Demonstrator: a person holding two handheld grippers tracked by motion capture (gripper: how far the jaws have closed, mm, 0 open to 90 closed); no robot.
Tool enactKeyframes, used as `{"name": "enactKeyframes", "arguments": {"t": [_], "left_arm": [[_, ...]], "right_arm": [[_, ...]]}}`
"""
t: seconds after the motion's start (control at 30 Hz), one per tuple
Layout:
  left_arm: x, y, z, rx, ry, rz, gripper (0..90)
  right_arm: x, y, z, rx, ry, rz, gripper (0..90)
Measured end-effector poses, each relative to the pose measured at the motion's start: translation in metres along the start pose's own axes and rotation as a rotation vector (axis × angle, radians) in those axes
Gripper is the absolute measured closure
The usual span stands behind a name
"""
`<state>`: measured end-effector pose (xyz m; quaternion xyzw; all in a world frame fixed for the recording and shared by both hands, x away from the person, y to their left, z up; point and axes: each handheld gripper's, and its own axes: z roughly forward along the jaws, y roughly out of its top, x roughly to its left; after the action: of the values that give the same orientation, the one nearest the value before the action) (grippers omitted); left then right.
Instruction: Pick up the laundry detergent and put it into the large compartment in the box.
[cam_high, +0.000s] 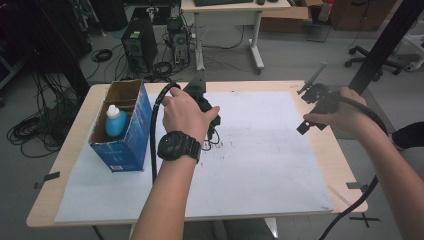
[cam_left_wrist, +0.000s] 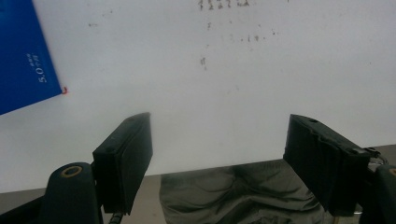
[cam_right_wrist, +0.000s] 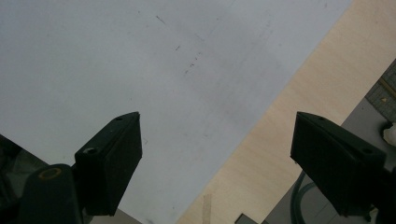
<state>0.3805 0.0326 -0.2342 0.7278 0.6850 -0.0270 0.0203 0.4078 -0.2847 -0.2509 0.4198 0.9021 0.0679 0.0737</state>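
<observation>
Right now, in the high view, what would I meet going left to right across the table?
Blue box with a bottle standing in it → left gripper in the person's left hand → bare white sheet → right gripper in the right hand, over the table's right edge.

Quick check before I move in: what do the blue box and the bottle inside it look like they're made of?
The blue box looks like printed cardboard: brown, raw inner walls and open flaps, with a smooth blue printed outside. The bottle looks like plastic, probably: a white cap on a pale blue, slightly see-through body. Too small to be sure of its finish.
</observation>
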Motion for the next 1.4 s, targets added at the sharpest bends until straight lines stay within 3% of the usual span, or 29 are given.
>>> {"name": "enactKeyframes", "arguments": {"t": [0.53, 1.4], "left_arm": [[0.001, -0.001, 0.013, 0.017, -0.002, 0.001, 23.7], [0.0, 0.0, 0.015, 0.026, -0.002, 0.0, 23.8]], "right_arm": [[0.003, 0.003, -0.002, -0.002, -0.002, -0.006, 17.0], [0.003, 0.003, -0.001, 0.0, -0.001, -0.005, 17.0]]}}
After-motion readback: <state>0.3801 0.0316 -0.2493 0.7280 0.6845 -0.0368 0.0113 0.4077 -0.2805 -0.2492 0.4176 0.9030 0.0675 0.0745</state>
